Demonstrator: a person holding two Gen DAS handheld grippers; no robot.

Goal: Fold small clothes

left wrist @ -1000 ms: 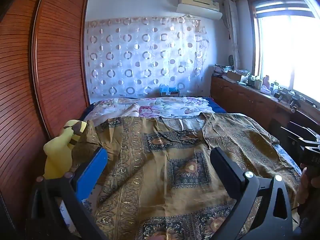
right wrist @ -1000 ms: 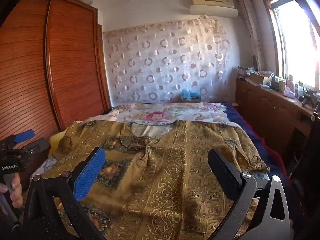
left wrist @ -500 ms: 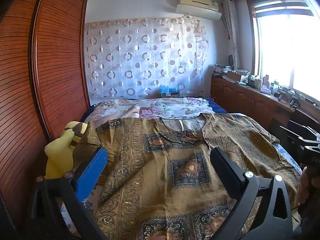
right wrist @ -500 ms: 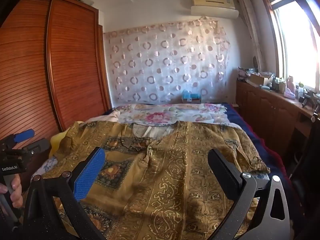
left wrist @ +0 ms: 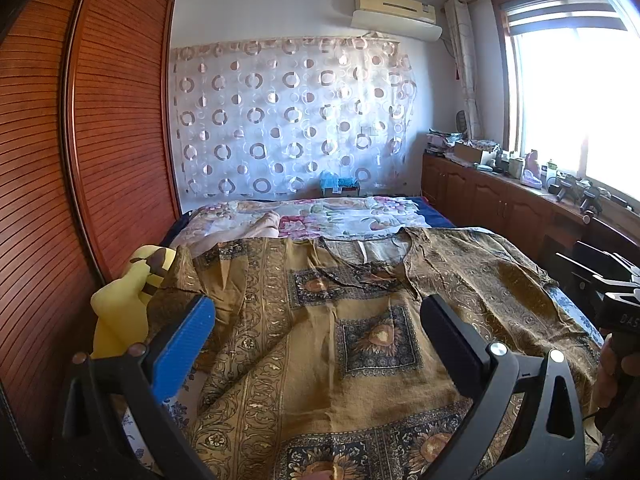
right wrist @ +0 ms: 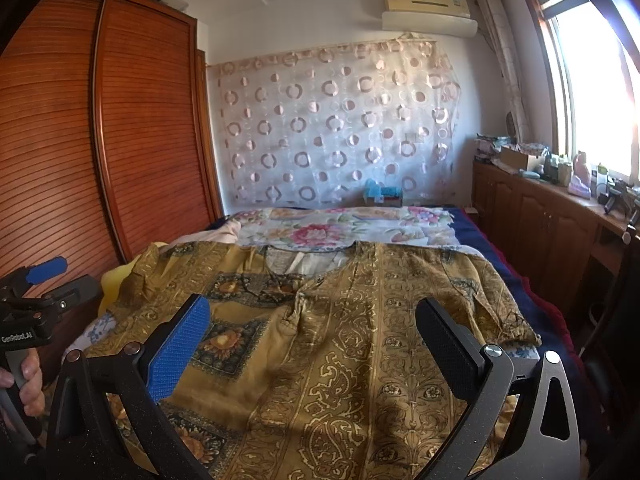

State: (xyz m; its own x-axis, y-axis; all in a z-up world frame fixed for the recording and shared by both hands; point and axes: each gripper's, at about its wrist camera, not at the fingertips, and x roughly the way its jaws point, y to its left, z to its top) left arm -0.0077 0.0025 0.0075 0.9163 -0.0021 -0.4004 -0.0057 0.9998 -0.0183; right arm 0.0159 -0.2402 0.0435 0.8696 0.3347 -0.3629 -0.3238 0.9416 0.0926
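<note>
Brown-gold patterned shirt (left wrist: 360, 340) lies spread flat, front up, on the bed (left wrist: 436, 222), neckline at 12 o'clock toward the floral sheet (left wrist: 328, 220), hem running under my claws at 6. Left sleeve bunched at about 9–10 o'clock against a yellow plush toy (left wrist: 120, 312); right sleeve (right wrist: 496, 312) flared out at 3, near the bed edge. Some creases through the chest, otherwise laid out fine.

Step, as I read it: pre-fold — garment is laid out, no fold made yet. Next move probably calls for dropping both claws to a sleeve or side edge, pinching one layer cleanly and carrying it toward the centre line. Thin loose fabric, so I'd expect it to drag and wrinkle if pinched too shallow.

My left gripper (left wrist: 316, 336): fingers spread wide, holding nothing, hovering over the lower chest panel — no contact I can see. My right gripper (right wrist: 312, 340): same, wide apart, empty, above the right half of the shirt.

Outward: wooden wardrobe (left wrist: 80, 140) at 9, circle-print curtain (left wrist: 288, 120) at 12, cluttered low cabinet (left wrist: 500, 204) and window at 2–3.
</note>
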